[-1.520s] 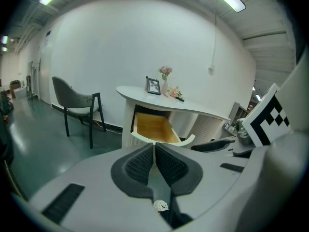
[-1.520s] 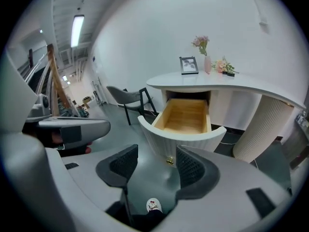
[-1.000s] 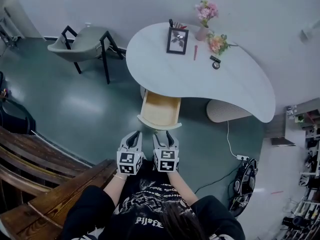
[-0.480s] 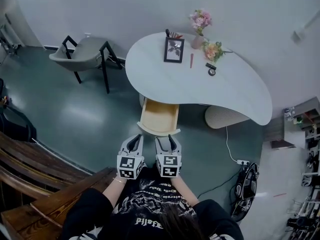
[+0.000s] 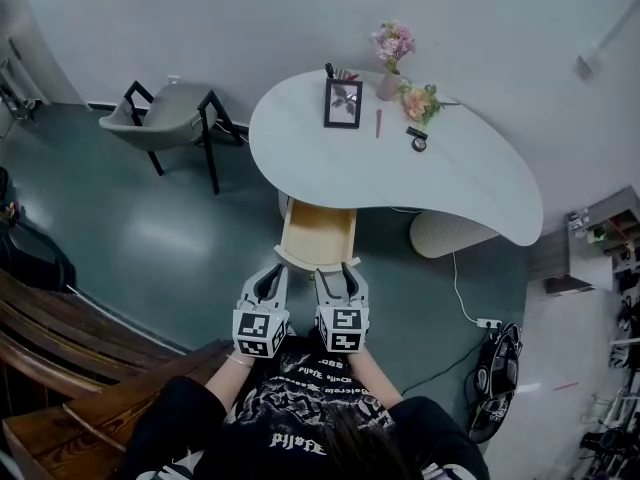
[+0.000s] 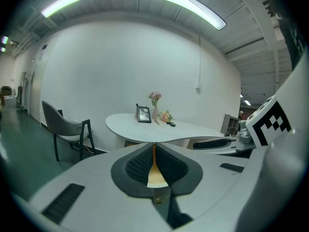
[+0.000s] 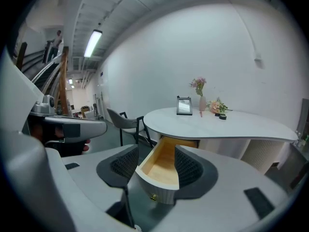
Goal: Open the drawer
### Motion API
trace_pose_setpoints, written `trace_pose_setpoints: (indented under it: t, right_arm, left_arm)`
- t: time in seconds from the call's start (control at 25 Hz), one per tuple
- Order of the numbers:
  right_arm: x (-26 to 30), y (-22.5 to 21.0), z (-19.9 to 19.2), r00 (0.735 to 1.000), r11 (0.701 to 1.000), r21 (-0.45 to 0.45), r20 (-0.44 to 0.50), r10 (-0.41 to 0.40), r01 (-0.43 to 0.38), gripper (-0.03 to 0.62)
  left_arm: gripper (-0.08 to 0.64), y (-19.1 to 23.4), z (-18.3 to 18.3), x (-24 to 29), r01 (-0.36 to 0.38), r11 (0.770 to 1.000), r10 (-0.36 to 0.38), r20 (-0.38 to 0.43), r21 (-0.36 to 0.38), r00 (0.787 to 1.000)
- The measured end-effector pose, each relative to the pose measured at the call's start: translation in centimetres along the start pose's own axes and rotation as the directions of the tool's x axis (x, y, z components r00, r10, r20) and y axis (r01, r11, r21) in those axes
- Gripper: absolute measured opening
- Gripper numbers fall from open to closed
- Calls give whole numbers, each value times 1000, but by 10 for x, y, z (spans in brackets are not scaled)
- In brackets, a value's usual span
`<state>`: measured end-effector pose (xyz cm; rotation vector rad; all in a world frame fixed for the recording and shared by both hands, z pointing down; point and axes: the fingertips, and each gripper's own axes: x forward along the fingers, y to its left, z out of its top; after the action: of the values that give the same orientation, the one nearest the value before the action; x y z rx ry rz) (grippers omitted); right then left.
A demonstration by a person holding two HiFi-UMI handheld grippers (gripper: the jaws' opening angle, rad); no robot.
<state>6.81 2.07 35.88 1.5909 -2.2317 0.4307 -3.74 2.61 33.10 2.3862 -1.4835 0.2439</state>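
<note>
Wooden drawer (image 5: 318, 234) open under the white curved worktop (image 5: 400, 173).
Left tongs (image 5: 268, 279) pressed together, right tongs (image 5: 337, 276) spread, above the green floor (image 5: 170, 228).

White curved table (image 5: 450, 178) with picture frame (image 5: 342, 104), flower vase (image 5: 388, 86), bouquet (image 5: 420, 101), thin red stick (image 5: 378, 123), small dark object (image 5: 417, 143)

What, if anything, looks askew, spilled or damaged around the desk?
Nothing stands out. The drawer is pulled out from under the table, sits level, and its visible inside is bare. The picture frame and flower vase stand upright.
</note>
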Motion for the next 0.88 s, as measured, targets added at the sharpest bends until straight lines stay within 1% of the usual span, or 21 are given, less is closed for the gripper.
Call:
trace_pose_setpoints:
  t: [0.12, 0.16, 0.2, 0.32, 0.48, 0.52, 0.68, 0.88]
  right_arm:
    - [-2, -3, 5, 1000, 1000, -8, 19, -3, 3, 244]
    - [-3, -5, 7, 1000, 1000, -16, 26, -11, 12, 196]
    - [-4, -7, 10, 999, 1000, -24, 34, -19, 19, 164]
    - [-7, -10, 19, 998, 999, -40, 63, -26, 28, 140]
    - [-9, -14, 27, 995, 997, -55, 92, -42, 47, 52]
    - [-9, -14, 28, 995, 997, -57, 94, -40, 46, 40]
    - [-11, -13, 29, 994, 999, -28, 102, -27, 30, 26]
    - [-13, -22, 33, 991, 997, -39, 125, -56, 61, 26]
  left_arm:
    - [32, -2, 7, -2, 2, 1000, -2, 27, -18, 1000]
    - [32, -3, 10, -4, 6, 1000, -5, 40, -29, 999]
    - [32, -4, 13, -5, 9, 999, -7, 50, -37, 999]
    - [32, -5, 18, -6, 2, 999, 1, 66, -38, 998]
    - [32, -4, 20, -8, -16, 999, 18, 70, -33, 997]
    - [32, -3, 19, -8, -20, 999, 22, 70, -31, 997]
    - [32, -3, 19, -11, -28, 999, 30, 73, -19, 997]
    - [32, -5, 18, -11, -32, 999, 33, 72, -10, 997]
